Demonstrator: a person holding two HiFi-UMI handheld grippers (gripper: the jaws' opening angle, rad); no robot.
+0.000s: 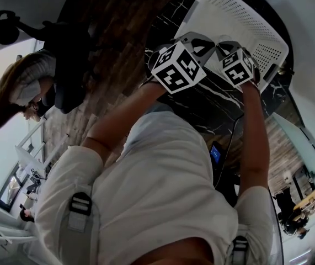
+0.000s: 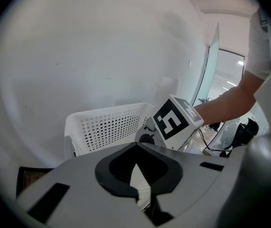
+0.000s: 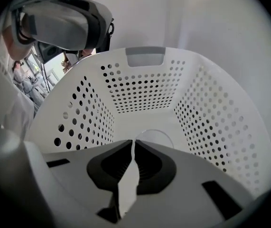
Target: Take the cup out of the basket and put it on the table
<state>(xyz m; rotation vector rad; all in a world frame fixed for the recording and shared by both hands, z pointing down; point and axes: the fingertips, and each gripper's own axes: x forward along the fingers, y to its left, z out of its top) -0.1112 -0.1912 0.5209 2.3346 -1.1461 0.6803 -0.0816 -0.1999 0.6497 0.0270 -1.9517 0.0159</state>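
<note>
The cup (image 3: 155,137) sits on the floor of the white basket (image 3: 140,87), mid-frame in my right gripper view, its pale rim peeking past my right claw (image 3: 134,142). That claw is pinched nearly together right at the near rim. I read it as nipped onto the thin wall, though the contact is hard to see. My left claw (image 2: 135,164) is closed, empty, outside the basket. Grasp step, I'd say; next calls for a straight lift clear of the walls, over to the dark table (image 1: 198,112)
</note>
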